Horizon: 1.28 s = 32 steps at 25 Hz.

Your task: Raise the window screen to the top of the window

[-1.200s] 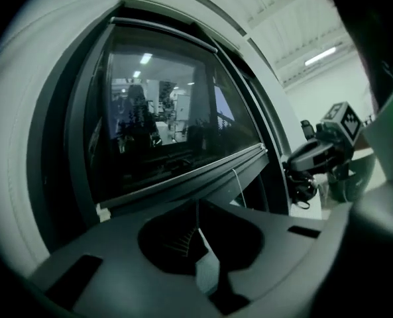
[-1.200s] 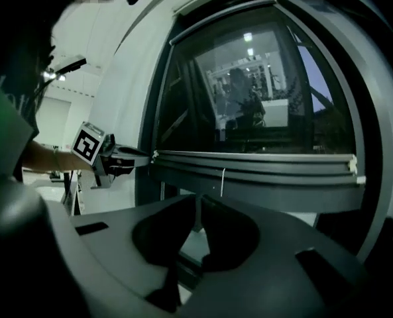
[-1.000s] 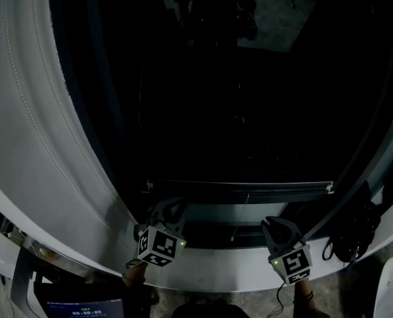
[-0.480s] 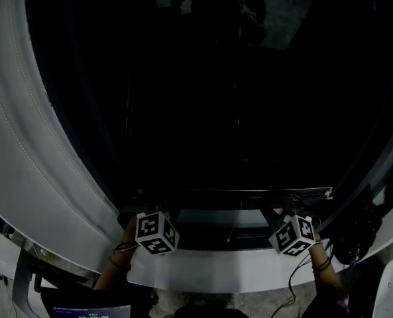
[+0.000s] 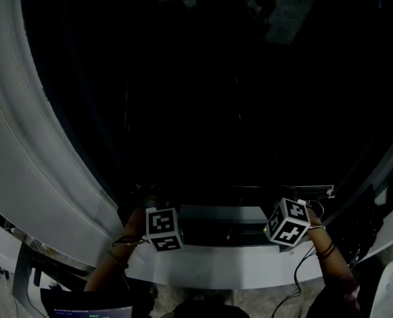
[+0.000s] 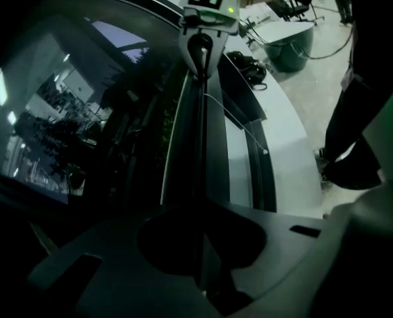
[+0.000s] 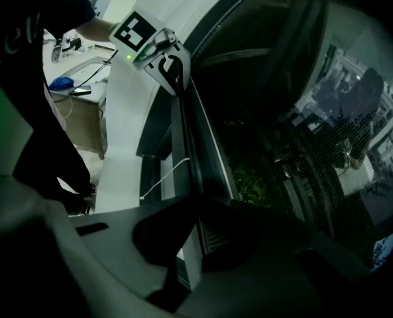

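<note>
white curved panel (image 5: 24, 158) with stitched seam sweeps down left side. white ledge (image 5: 223, 268) runs along bottom. black cable tangle (image 5: 363, 234) lies at ledge's right end. small lit display (image 5: 83, 310) at lower left corner. green foliage (image 7: 252, 177) behind glass. blue object (image 7: 61, 83) on desk (image 7: 83, 121).

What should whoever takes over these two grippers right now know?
Left gripper: shut on the screen's bottom bar, near its left end.
Right gripper: shut on the same bar, near its right end.
The bar sits low, just above the sill.
Done: both grips.
Left: lift the bar evenly to the window's top.
</note>
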Each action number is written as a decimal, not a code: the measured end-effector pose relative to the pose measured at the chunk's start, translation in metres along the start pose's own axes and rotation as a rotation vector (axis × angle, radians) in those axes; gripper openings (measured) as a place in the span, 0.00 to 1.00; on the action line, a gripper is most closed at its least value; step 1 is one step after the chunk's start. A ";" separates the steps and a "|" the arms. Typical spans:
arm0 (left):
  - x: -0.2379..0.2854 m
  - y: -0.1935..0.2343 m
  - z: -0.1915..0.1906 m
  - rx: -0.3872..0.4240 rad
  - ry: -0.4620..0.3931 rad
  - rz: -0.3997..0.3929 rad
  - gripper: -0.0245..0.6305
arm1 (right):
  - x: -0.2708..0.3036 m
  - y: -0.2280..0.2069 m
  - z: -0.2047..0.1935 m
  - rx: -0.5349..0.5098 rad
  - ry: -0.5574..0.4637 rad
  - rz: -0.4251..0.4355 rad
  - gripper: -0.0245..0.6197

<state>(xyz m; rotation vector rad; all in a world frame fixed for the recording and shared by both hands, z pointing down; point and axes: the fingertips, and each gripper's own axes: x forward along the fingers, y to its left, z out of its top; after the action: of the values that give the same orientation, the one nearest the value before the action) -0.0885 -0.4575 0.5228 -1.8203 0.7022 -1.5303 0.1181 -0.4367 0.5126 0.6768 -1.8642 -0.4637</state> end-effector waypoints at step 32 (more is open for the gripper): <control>-0.207 0.271 0.039 -0.132 -0.301 0.546 0.11 | -0.237 -0.210 0.126 -0.178 -0.324 -0.531 0.09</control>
<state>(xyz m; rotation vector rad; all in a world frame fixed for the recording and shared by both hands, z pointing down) -0.0844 -0.4718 0.1799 -1.7106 1.0594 -0.8544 0.1198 -0.4440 0.1725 1.0237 -1.8969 -1.1243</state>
